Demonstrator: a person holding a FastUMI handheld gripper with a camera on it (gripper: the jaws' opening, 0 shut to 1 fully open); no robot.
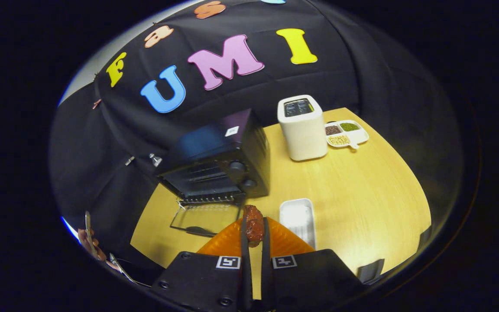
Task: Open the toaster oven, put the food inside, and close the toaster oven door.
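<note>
A white toaster (302, 128) and a divided dish of beans (347, 133) stand beyond on the wooden table (362, 190); a white tray (297, 216) lies beside the fingers. The gripper (254, 227) clamps a reddish-brown piece of meat (253, 224) just before the black toaster oven (219, 160), whose door (204, 214) lies folded down.

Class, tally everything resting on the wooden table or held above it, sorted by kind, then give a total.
Appliances: 2, black toaster oven with door open, white toaster
Trays: 2, white rectangular empty tray, white divided tray of grains
Food: 1, reddish-brown meat piece gripped in the tongs
Total: 5
</note>
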